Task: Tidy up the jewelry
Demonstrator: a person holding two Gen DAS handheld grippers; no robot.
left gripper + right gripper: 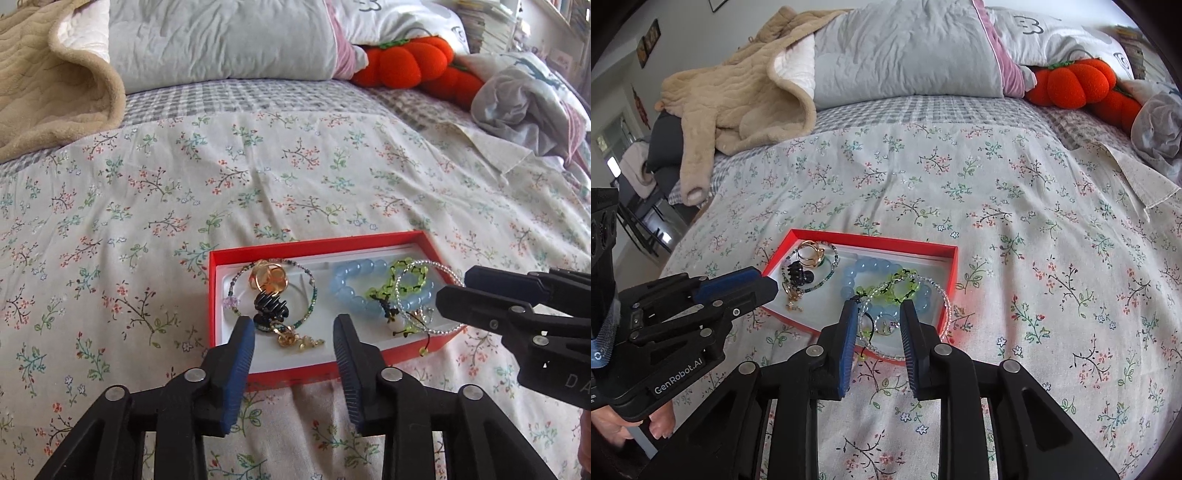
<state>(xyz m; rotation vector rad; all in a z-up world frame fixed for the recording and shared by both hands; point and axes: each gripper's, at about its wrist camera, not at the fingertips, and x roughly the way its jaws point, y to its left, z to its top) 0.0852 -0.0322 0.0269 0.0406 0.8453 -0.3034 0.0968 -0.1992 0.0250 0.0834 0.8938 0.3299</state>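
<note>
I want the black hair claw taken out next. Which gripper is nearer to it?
Left. The left gripper hovers open just in front of the black hair claw. The right gripper sits over the blue bead bracelet at the red box's other end.

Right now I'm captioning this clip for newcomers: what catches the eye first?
The red tray on the flowered bedspread, heaped with jewelry: a pale blue bead bracelet at its right, a black hair claw at its left. Behind, orange pumpkin cushions by the pillows.
</note>
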